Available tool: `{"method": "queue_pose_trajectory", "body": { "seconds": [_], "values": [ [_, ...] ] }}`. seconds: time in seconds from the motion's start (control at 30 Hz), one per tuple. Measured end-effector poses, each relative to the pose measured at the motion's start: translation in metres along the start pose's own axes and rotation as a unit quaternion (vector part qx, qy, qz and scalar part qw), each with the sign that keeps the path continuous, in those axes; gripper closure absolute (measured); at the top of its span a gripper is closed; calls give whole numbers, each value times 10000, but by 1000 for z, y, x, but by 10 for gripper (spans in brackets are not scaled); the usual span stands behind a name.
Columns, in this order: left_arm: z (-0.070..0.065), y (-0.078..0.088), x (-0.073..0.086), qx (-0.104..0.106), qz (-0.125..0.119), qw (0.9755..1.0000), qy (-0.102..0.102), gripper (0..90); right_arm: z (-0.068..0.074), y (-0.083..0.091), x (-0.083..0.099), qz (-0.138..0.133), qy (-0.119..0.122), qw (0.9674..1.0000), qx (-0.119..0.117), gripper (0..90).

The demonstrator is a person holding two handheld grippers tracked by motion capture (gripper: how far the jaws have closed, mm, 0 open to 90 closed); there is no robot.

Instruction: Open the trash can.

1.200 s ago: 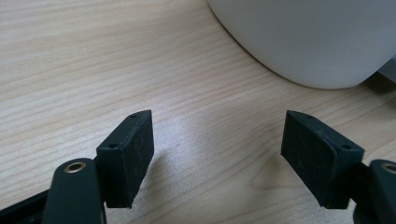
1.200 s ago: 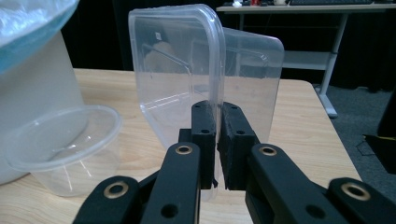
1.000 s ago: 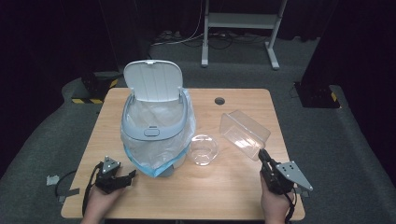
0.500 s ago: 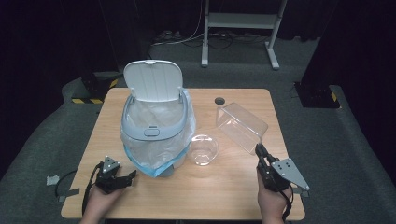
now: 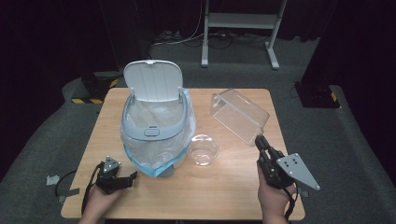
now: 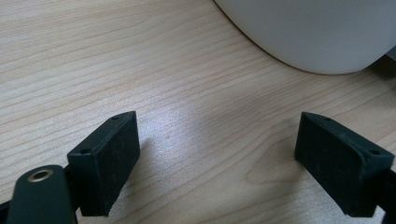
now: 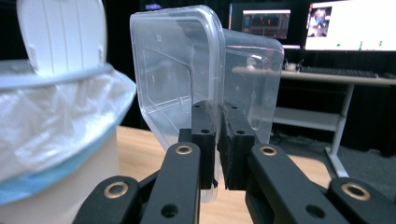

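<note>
1. A light wooden table (image 5: 224,186) stands in a dark room on grey carpet, with a metal stand's legs (image 5: 243,32) behind it; the right gripper view shows lit monitors (image 7: 345,23) on a desk in the background.

2. A clear plastic container (image 5: 239,115) is held up above the right half of the table, its long axis running from the far left down toward the near right. It is tilted, with its lower near end at the gripper. In the right gripper view it stands nearly upright, open side facing left, toward the bin.

3. The right gripper (image 5: 259,141), held in the person's right hand (image 5: 273,198), has its jaws closed narrowly on the container's wall at the rim; the right gripper view shows the thin plastic edge pinched between the two black pads (image 7: 204,135).

4. The left gripper (image 5: 130,177) rests low at the near left of the table in the left hand (image 5: 100,200), pointing right toward the bin's base. Its jaws stand wide apart with only bare wood between them, holding nothing.

5. A white bin (image 5: 156,126) with its lid (image 5: 153,81) raised and a clear liner with a blue edge sits at the table's left centre.

6. A small clear round bowl (image 5: 204,149) sits just right of the bin, on the table, apart from the container.
</note>
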State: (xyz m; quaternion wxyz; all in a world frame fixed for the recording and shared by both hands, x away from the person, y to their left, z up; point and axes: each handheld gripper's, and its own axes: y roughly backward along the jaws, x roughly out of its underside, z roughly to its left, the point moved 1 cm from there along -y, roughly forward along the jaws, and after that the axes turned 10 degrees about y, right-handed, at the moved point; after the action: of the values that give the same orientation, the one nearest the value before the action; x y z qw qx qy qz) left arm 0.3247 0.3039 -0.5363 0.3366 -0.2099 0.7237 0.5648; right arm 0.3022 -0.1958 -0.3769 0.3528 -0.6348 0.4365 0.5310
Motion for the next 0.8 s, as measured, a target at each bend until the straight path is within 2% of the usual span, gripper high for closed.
{"method": "queue_pose_trajectory", "body": {
  "seconds": [0.17,0.3,0.57,0.8],
  "values": [
    [0,0,0,0,0,10000,-3,140,5,1,-15,-209,-33,9997,-109,855],
    [0,0,0,0,1,10000,-1,140,11,2,-29,-392,53,9990,-185,855],
    [0,0,0,-4,-6,10000,3,142,18,2,-47,-549,89,9979,-345,854],
    [0,0,0,1,-9,10000,11,147,29,-8,-64,-643,201,9963,-533,854]
  ]
}}
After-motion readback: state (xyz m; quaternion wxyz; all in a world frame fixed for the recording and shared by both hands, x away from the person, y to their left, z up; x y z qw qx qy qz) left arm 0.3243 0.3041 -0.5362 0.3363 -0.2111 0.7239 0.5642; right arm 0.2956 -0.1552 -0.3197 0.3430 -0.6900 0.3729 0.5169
